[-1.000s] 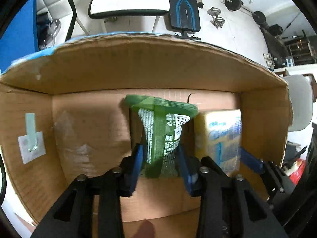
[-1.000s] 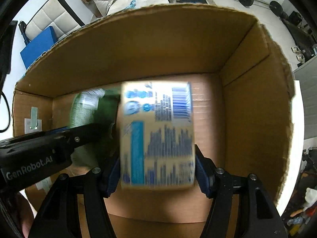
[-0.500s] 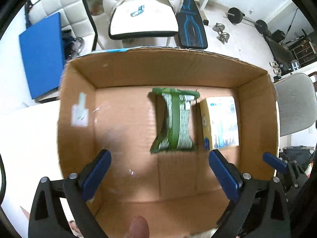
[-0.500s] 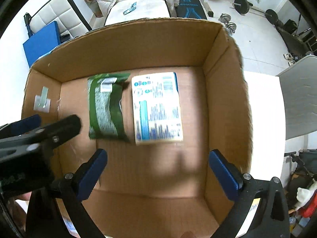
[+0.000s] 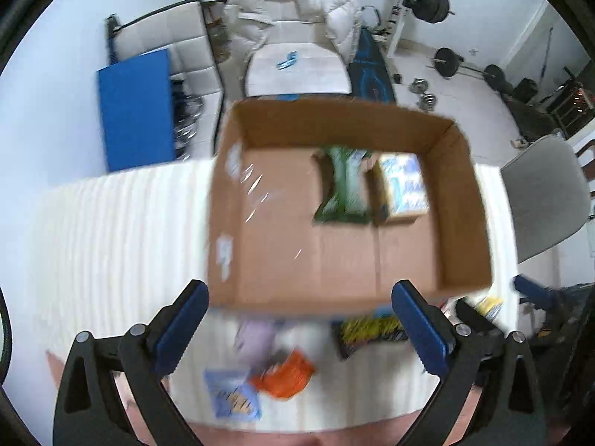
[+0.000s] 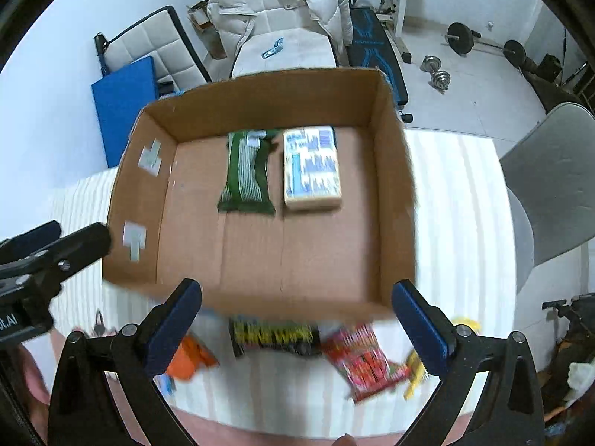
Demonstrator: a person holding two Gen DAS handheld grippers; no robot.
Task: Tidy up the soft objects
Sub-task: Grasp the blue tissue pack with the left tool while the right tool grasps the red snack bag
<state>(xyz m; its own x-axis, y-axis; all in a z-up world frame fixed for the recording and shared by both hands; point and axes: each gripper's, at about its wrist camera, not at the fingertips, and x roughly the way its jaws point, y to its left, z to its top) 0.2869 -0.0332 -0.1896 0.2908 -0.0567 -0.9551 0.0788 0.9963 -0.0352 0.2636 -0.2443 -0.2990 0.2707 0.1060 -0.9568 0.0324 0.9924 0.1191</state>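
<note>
An open cardboard box (image 5: 465,200) (image 6: 394,186) stands on a white table. On its floor, toward the far wall, a green packet (image 5: 344,189) (image 6: 247,176) lies beside a cream and blue tissue pack (image 5: 403,186) (image 6: 310,167). My left gripper (image 5: 299,327) hangs high above the box's near wall, open, with nothing between its fingers. Open and empty too, my right gripper (image 6: 297,325) hovers over the same wall. On the table in front of the box lie an orange packet (image 5: 286,373) (image 6: 191,358), a black and yellow packet (image 5: 372,330) (image 6: 275,336), a red packet (image 6: 362,362), a pale blue packet (image 5: 232,397) and a lilac one (image 5: 256,336).
The left gripper's body (image 6: 44,256) shows at the left edge of the right wrist view. Beyond the table stand a white chair with a padded jacket (image 5: 293,33), a blue panel (image 5: 135,107), a grey chair (image 5: 546,200) and weights on the floor (image 6: 437,74).
Both grippers let go of their packs, which now lie in the box. Both rose and drew back toward the near side, so the whole box and the packets in front show.
</note>
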